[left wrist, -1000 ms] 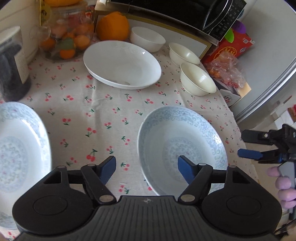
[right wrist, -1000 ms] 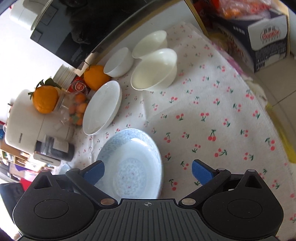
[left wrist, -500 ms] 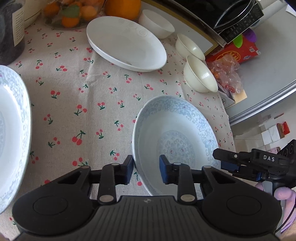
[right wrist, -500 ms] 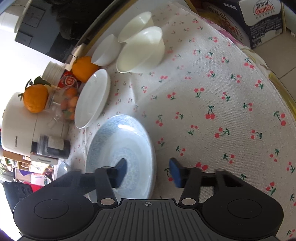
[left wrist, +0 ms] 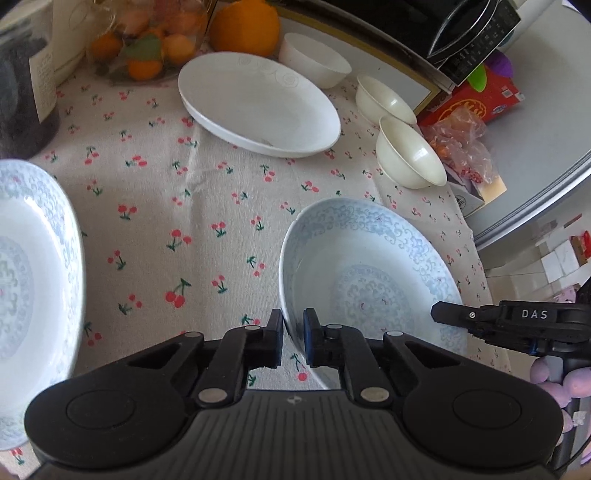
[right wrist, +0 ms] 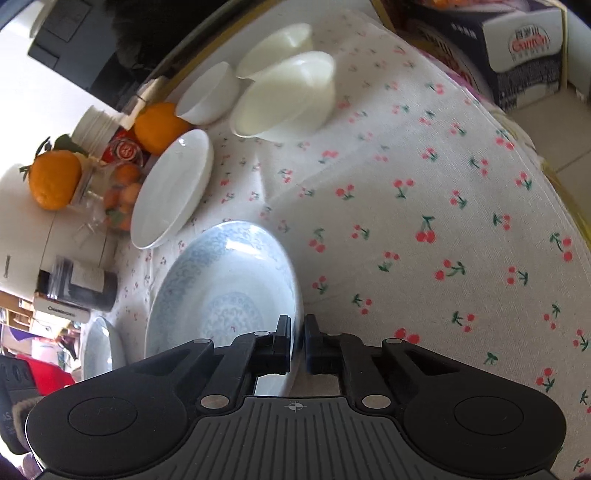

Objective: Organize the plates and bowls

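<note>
A blue-patterned plate (left wrist: 369, 288) (right wrist: 221, 291) lies on the cherry-print tablecloth (left wrist: 207, 206). My left gripper (left wrist: 293, 339) is shut on its near left rim, one pad inside the plate and one outside. My right gripper (right wrist: 298, 341) is shut on the opposite rim; in the left wrist view the right gripper (left wrist: 443, 317) reaches over the plate's right edge. A second blue-patterned plate (left wrist: 33, 295) (right wrist: 99, 347) lies further left, apart from both grippers.
At the back are a white oval plate (left wrist: 258, 107), a white bowl (left wrist: 314, 59) and two cream bowls (left wrist: 386, 99) (left wrist: 410, 158). Oranges (left wrist: 243, 26), a fruit jar (left wrist: 144, 44) and a dark jar (left wrist: 22, 92) line the far side. The table edge (right wrist: 554, 173) is close on the right.
Both grippers went from wide open to shut, each closing onto a rim of the same blue-patterned plate. Both also came in a little closer to it.
</note>
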The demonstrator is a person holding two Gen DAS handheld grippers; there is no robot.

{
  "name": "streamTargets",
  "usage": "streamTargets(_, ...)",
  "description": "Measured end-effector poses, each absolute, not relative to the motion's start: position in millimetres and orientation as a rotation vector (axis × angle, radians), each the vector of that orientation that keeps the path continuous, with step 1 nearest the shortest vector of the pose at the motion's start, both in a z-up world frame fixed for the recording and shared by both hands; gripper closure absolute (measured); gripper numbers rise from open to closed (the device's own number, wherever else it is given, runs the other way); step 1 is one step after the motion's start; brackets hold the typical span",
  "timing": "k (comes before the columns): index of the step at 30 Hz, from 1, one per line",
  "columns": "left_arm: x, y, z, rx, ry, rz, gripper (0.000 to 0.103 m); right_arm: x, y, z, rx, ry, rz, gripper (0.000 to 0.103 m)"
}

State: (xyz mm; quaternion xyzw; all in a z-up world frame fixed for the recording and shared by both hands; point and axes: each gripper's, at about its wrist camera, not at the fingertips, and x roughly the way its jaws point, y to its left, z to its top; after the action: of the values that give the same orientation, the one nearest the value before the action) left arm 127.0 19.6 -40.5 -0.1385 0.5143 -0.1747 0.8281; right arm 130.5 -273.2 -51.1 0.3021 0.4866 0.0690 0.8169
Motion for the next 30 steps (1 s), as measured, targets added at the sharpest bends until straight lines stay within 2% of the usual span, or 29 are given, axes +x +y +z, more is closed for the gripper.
streamTargets(30, 131, 55, -37, -0.223, 1.113, -0.249, 0.093, 145, -211, -55, 0.546, 1.116, 0.169, 0.094)
